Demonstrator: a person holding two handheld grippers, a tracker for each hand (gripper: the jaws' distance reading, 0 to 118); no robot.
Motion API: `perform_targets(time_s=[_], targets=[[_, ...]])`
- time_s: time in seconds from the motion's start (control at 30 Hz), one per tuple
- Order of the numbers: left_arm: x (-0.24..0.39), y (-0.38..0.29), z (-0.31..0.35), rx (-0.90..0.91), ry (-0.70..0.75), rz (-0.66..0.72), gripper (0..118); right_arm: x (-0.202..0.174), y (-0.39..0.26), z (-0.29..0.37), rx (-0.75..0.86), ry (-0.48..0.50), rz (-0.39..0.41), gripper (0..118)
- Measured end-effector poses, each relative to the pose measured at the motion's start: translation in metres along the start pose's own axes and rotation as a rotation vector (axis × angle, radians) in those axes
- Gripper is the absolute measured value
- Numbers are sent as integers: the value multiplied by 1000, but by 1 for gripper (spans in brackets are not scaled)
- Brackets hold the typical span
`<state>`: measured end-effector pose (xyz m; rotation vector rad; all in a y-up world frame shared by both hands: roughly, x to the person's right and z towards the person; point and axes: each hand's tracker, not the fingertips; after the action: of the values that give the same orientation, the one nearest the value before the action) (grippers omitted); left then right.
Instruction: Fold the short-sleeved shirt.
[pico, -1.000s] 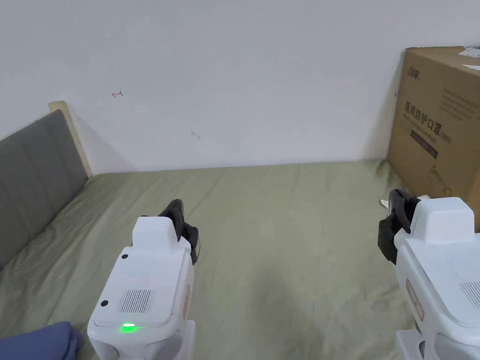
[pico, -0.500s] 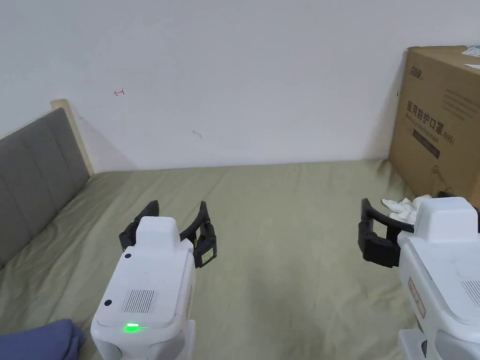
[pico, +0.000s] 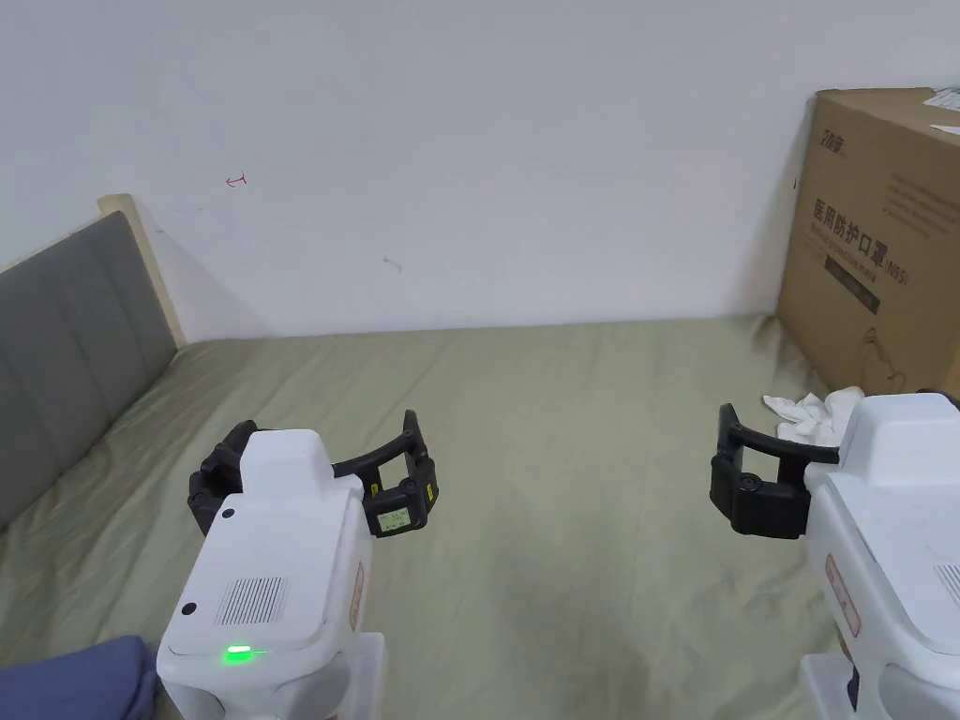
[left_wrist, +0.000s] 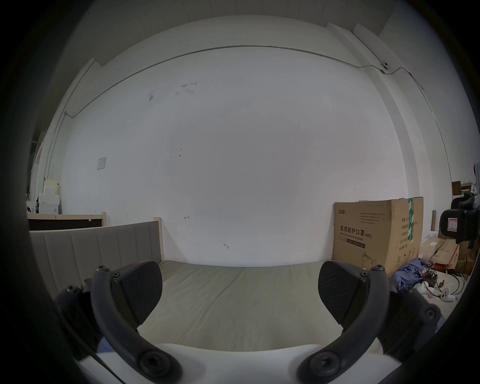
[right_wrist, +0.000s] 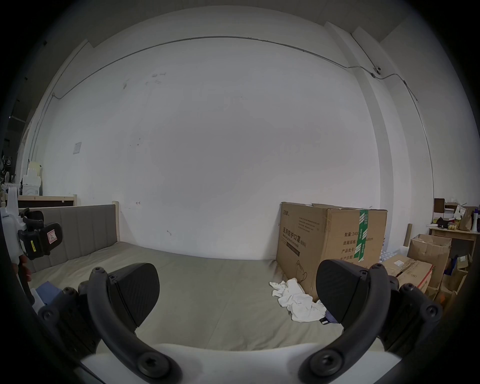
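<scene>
Olive-green bed sheet, lightly creased, spreads under a plain white wall. Over it hover two white hand-held grippers with black curved fingers. Those of the left gripper are spread wide apart, holding nothing; in its own view the ribbed black pads frame bare sheet. Those of the right gripper are likewise released and empty. Just beyond its right finger lies a crumpled white cloth, apparently the short-sleeved shirt, bunched on the sheet against the foot of a large brown cardboard box. That box stands at the bed's far right corner, printed with dark writing and sealed with green tape. A grey padded headboard with a pale wooden edge lines the left side. A soft blue fabric sits at the near left edge of the bed. More cardboard boxes clutter the floor beyond the bed, on the right.
</scene>
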<state>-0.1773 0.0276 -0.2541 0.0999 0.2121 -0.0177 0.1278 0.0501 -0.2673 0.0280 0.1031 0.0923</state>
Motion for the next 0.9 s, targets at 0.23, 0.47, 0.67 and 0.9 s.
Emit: perform_targets(time_s=[0.23, 0.47, 0.67, 0.9], targets=[[-2, -1, 0, -9, -8, -6, 118, -2, 1, 1, 1, 4, -2, 118], [-1, -2, 1, 0, -7, -16, 118, 1, -2, -2, 1, 12, 0, 118], [-2, -2, 1, -4, -6, -15, 118, -1, 0, 0, 4, 16, -1, 118], [-3, -2, 2, -6, -3, -14, 118, 2, -1, 0, 0, 16, -2, 118]])
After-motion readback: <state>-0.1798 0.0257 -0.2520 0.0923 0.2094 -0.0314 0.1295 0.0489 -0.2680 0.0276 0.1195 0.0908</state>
